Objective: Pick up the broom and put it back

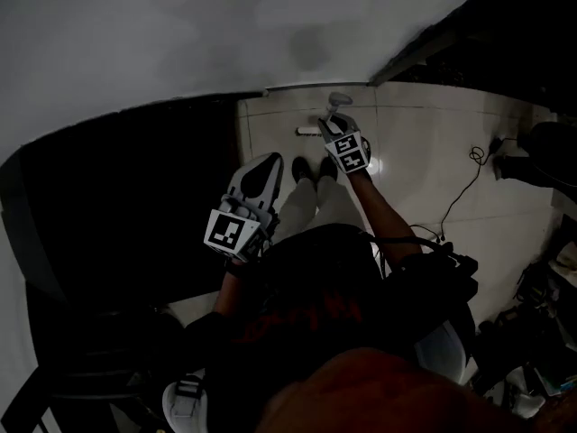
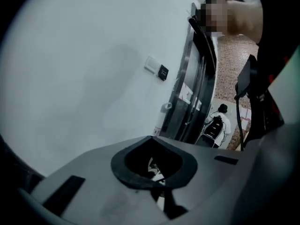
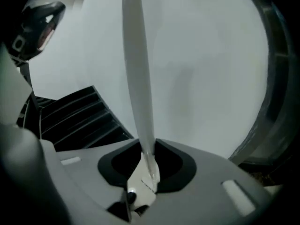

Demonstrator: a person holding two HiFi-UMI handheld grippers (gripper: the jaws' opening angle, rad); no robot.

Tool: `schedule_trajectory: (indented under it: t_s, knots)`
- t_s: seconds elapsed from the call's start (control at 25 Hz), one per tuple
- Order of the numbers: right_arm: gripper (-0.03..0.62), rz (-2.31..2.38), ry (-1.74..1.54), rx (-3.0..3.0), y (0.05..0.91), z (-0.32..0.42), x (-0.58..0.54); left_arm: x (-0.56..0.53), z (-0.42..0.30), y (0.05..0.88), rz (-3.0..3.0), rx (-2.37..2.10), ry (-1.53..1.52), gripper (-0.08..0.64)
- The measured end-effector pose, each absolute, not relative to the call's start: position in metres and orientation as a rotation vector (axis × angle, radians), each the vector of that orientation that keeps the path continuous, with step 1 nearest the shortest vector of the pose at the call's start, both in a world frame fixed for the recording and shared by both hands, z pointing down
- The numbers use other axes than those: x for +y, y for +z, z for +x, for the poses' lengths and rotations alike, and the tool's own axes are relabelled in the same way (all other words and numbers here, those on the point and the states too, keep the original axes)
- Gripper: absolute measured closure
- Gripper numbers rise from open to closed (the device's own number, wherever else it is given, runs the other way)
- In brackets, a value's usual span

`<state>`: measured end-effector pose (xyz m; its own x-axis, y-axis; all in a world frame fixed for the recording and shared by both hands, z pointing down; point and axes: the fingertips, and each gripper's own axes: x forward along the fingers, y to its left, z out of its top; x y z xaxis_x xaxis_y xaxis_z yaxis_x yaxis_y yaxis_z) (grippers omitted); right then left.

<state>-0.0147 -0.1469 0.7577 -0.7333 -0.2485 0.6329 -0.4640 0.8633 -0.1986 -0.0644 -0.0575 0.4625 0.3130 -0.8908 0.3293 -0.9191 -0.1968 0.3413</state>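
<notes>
Between the jaws of the right gripper (image 3: 146,146), the broom (image 3: 136,78) is clamped by its pale handle. In the right gripper view the handle rises from the pads toward 12 o'clock and leaves the frame at the top edge. The jaws are closed narrowly on it, with a pad against each side. A white wall (image 3: 211,55) stands behind the handle, and dark slatted steps (image 3: 75,116) lie at 9 o'clock. In the head view the broom (image 1: 338,105) projects at 12 o'clock from the right gripper (image 1: 345,147), above pale floor tiles (image 1: 415,152). The person's shoes (image 1: 311,168) are at 8 o'clock of that gripper and a cable (image 1: 464,183) at 3 o'clock. The left gripper (image 1: 257,174) hangs at 7 o'clock, well apart from the broom. Its jaws (image 2: 152,139) are drawn together on nothing and face a wall with a switch plate (image 2: 151,64).
</notes>
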Motion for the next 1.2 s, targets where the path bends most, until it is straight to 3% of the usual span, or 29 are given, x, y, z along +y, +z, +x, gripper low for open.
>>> schedule_trajectory:
  t_s: [0.2, 0.6, 0.72, 0.92, 1.0, 1.12, 1.2]
  knots:
    - [0.505, 0.344, 0.503, -2.222, 0.907, -0.017, -0.151, -0.041, -0.054, 0.538, 1.889, -1.619, 0.098, 0.555]
    - [0.502, 0.299, 0.366, -2.128, 0.987, -0.058, -0.202, 0.007, -0.072, 0.593, 1.638, -1.716, 0.083, 0.555]
    - [0.492, 0.381, 0.407, -2.167, 0.986, -0.069, -0.233, 0.009, -0.073, 0.601, 1.625, -1.704, 0.093, 0.555]
    - [0.336, 0.528, 0.516, -2.214, 0.958, -0.074, -0.268, 0.013, -0.070, 0.601, 1.637, -1.675, 0.083, 0.555]
    - [0.308, 0.646, 0.546, -2.242, 0.939, -0.060, -0.283, 0.008, -0.067, 0.598, 1.676, -1.652, 0.087, 0.555]
    - [0.311, 0.775, 0.565, -2.301, 0.899, -0.038, -0.286, 0.003, -0.065, 0.588, 1.729, -1.646, 0.078, 0.555]
    - [0.373, 0.809, 0.540, -2.369, 0.857, -0.023, -0.265, 0.007, -0.056, 0.576, 1.782, -1.640, 0.070, 0.555]
